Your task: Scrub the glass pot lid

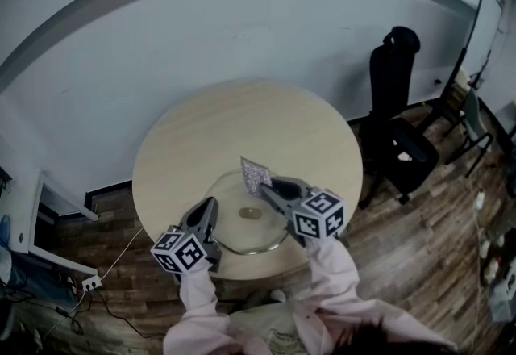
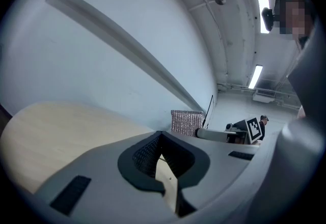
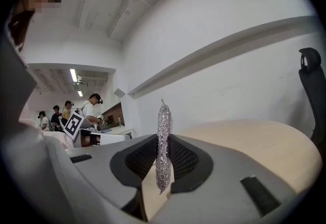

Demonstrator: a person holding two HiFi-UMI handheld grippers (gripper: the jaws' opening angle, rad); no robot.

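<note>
Lid (image 1: 234,226) lies flat on the table (image 1: 242,123), lower centre of head view. Right gripper (image 1: 267,186) is clamped on the scrubber (image 1: 255,174), held upright above the lid's upper rim, ready to wipe. Left gripper (image 1: 211,205) has jaws closed at the lid's left rim, probably to steady it; contact unclear.

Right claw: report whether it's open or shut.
Shut: the right claw pinches the scrubber, which stands edge-on between its two sides.

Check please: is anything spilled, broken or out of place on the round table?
Nothing stands out. The clear round glass pot lid lies flat on the pale wooden table; the right gripper pinches the silver mesh scrubbing pad.
</note>
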